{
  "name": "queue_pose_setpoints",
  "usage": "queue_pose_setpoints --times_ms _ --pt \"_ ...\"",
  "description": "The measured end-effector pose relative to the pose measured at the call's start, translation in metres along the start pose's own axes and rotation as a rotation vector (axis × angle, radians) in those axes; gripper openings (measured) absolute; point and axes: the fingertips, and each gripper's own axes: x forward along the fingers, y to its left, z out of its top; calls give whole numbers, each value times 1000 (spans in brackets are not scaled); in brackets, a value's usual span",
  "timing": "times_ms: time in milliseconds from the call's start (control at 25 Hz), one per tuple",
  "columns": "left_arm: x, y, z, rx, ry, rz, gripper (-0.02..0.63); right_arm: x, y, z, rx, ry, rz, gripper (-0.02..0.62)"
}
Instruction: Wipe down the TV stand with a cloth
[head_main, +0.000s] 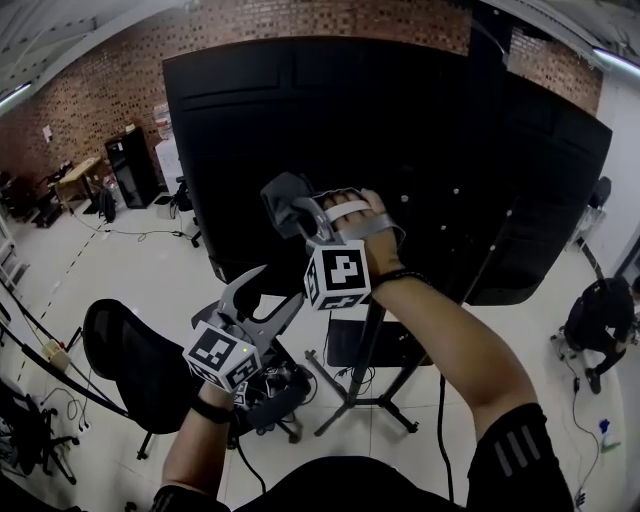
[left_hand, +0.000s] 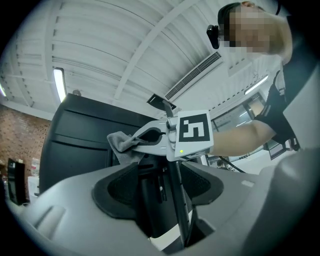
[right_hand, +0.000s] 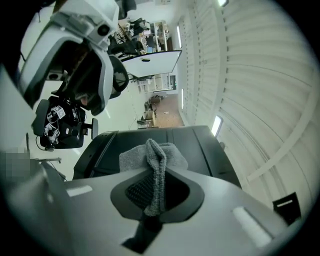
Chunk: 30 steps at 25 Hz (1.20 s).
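Head view: the right gripper (head_main: 298, 215) clamps a crumpled grey cloth (head_main: 283, 193) against the matte black panel (head_main: 420, 140) above the TV stand (head_main: 368, 350).
Left gripper view: the left gripper (left_hand: 159, 190) is wide apart, holding nothing.
Right gripper view: looped terry weave pinched between the jaws.

The right arm (head_main: 455, 345) reaches up and forward. Its hand (head_main: 362, 228) sits under a strap on the right gripper (head_main: 298, 213), whose jaws are clamped on a grey cloth (head_main: 283, 198). The left gripper (head_main: 272, 290) is held lower and nearer the body, tilted up toward the right one, with its jaws apart and nothing between them. The left forearm (head_main: 195, 450) rises from below.
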Motion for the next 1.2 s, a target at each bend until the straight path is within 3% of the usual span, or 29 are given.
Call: queue_pose_setpoints --times_ms 280,680,920,1080,1200 --pt "46 -61 27 16 -50 -113 295 -93 -37 -44 162 -48 -86 17" --pt "116 -157 36 11 -74 -256 295 -217 -76 -193 497 41 -170 17" --pt "151 -198 36 14 -78 -287 295 -266 -85 -271 765 11 -182 17" --pt "168 -214 38 19 -75 -287 295 -282 -85 -312 855 3 -209 17" --pt "178 -220 33 23 -68 -281 295 -280 -78 -335 907 -4 -179 17"
